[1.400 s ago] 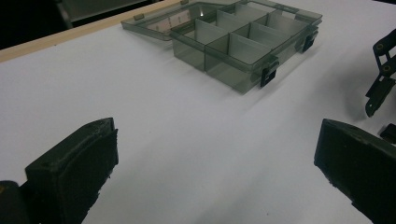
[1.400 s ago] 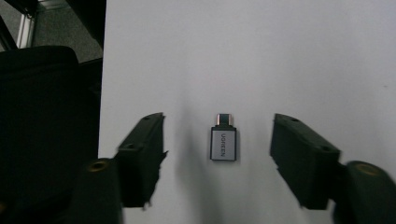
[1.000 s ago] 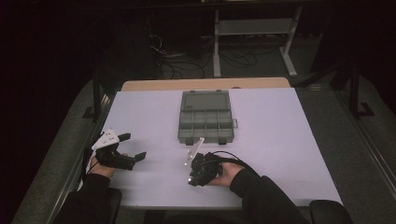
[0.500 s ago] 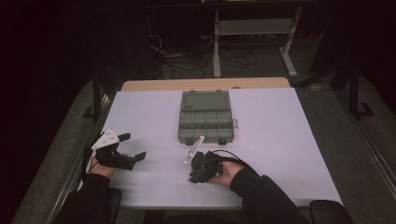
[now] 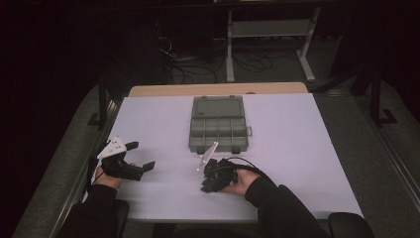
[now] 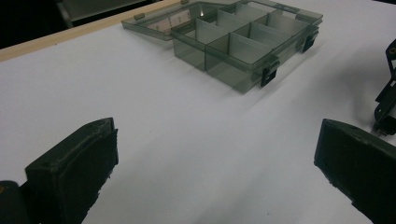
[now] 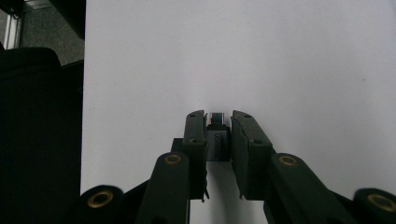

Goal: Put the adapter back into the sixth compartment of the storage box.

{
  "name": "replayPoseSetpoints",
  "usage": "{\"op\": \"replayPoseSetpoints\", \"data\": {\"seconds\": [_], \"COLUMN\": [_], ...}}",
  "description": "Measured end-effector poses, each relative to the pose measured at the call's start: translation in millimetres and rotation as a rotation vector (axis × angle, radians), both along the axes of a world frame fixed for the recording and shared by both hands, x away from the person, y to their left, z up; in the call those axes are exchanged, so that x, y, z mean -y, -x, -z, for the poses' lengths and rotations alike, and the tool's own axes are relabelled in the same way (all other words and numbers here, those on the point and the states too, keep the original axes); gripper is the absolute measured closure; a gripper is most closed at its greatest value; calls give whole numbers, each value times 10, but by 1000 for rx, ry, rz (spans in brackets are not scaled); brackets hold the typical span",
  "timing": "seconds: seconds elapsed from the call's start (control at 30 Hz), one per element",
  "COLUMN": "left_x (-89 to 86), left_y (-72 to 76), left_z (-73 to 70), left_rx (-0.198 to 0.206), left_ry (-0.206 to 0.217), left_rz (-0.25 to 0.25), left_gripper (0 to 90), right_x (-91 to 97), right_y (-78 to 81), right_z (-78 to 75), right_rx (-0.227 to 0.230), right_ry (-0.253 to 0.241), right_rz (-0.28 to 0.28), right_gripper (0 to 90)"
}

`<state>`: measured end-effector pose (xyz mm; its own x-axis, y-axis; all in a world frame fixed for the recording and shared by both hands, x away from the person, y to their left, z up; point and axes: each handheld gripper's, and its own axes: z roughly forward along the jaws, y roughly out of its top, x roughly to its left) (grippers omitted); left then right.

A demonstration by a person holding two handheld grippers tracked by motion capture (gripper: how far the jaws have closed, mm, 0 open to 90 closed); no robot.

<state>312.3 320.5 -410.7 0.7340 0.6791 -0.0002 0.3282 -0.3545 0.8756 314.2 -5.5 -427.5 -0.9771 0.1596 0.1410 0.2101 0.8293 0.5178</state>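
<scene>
Lying open, compartment box (image 5: 218, 125) with bare cells; right jaws pinching small adapter (image 7: 217, 137), left jaws spread

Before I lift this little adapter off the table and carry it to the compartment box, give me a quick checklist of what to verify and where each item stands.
1. Grip: right gripper has its jaws closed on the small adapter, pads on both sides. Ok.
2. Adapter seated squarely: it sits straight between the pads, its metal end showing at the tips. Ok.
3. Box ready: compartment box has its lid folded back and the dividers exposed. Ok.
4. Free compartment: the near cells look empty in the left gripper view. Ok.
5. Path: white tabletop between the right gripper and the box is bare. Ok.
6. Left gripper: jaws wide apart, holding nothing, off to the side. Ok.
</scene>
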Motion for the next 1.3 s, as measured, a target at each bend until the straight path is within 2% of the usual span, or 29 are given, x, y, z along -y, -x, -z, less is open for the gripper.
{"op": "replayPoseSetpoints", "data": {"seconds": [0.2,0.3,0.73,1.3], "left_x": [0,1,0,-1], "left_y": [0,-2,-3,-4], "left_z": [0,1,2,3], "left_rx": [0,-1,-1,-3], "left_ry": [0,0,0,1], "left_rz": [0,0,0,0], "left_gripper": [0,0,0,0], "right_x": [33,50,76,7], "right_y": [-32,-52,-134,-214], "right_z": [-66,-84,-233,-315], "right_rx": [8,-5,10,24], "right_ry": [-13,-18,-17,-1], "right_rz": [8,13,24,11], "right_gripper": [747,746,747,746]}}
